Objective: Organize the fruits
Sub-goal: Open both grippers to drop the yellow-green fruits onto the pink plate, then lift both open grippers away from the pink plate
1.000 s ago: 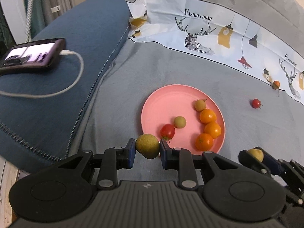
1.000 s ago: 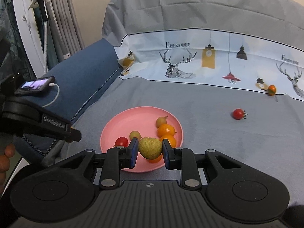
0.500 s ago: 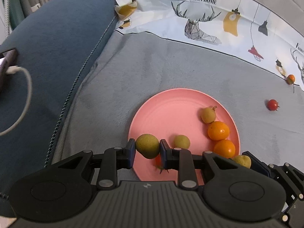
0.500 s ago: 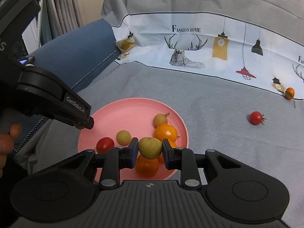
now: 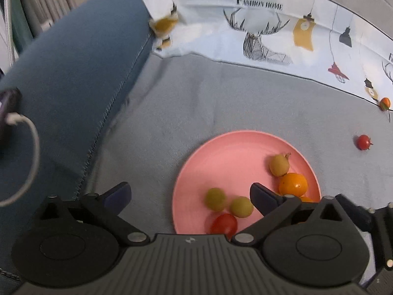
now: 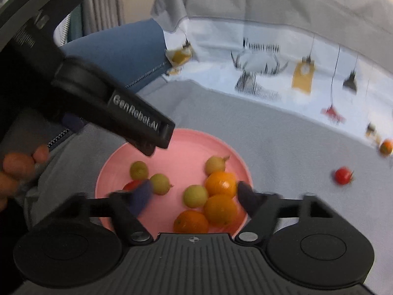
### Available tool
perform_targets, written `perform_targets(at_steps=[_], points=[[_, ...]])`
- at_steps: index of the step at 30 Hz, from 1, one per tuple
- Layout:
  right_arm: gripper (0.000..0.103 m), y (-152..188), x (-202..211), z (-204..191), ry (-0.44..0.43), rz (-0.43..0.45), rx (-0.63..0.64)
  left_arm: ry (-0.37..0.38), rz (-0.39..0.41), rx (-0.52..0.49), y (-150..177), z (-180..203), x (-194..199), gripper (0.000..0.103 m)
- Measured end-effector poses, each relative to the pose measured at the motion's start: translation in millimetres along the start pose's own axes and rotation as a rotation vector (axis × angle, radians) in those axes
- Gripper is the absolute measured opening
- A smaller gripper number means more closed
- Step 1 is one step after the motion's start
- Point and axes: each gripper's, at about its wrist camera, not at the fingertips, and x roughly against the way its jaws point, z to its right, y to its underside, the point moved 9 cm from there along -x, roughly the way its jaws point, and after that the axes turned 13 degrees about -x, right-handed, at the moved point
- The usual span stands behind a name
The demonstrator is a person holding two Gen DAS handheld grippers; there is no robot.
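- Left gripper (image 5: 189, 196): fingers spread wide, nothing held; hung over the left rim of the pink plate (image 5: 235, 145).
- Right gripper (image 6: 191, 196): fingers also wide and empty, over the near right part of the plate (image 6: 196, 137); that view is motion-blurred.
- Plate load seen from the right wrist: three oranges (image 6: 219, 209), four small green-yellow fruits (image 6: 195, 196), one tomato partly hidden behind the left finger.
- Still off the plate, on the grey sofa cover (image 5: 221, 103): cherry tomato (image 5: 363, 142) and, further back by the printed cloth, a small orange fruit (image 5: 385, 103).
- Key relation: both strays lie ahead and to the right of both grippers, well apart from the plate. The right gripper is judged nearer; the tomato (image 6: 343, 175) is the closer target.
- Tomato is round, so no long axis to align; a forward-right reach with fingers kept wide should do.
- Risk: rolling on the soft cover.
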Motion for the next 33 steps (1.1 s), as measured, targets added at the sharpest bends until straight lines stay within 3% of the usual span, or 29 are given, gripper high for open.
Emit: perform_targets(at_steps=[5,15,23,33], points=[[0.088,11.1,30.1,-7.1,0.004,-0.003,0.02,0.004,-0.035,-0.032,13.4,0.2,21.4,0.103],[0.093,21.7,114.8,-3.5,0.017,-0.026,-0.156,-0.036,-0.019,-0.008,78.7,-9.6,101.8,0.103],[0.096,24.7,185.5,-7.2,0.053,0.089,-0.175,-0.069,0.024,0.033,125.8,-8.5,152.9,0.103],[0.099,25.2,251.0,-12.8,0.057,0.228,-0.16,-0.086,0.088,0.013,168.0,7.0,199.1,0.103]])
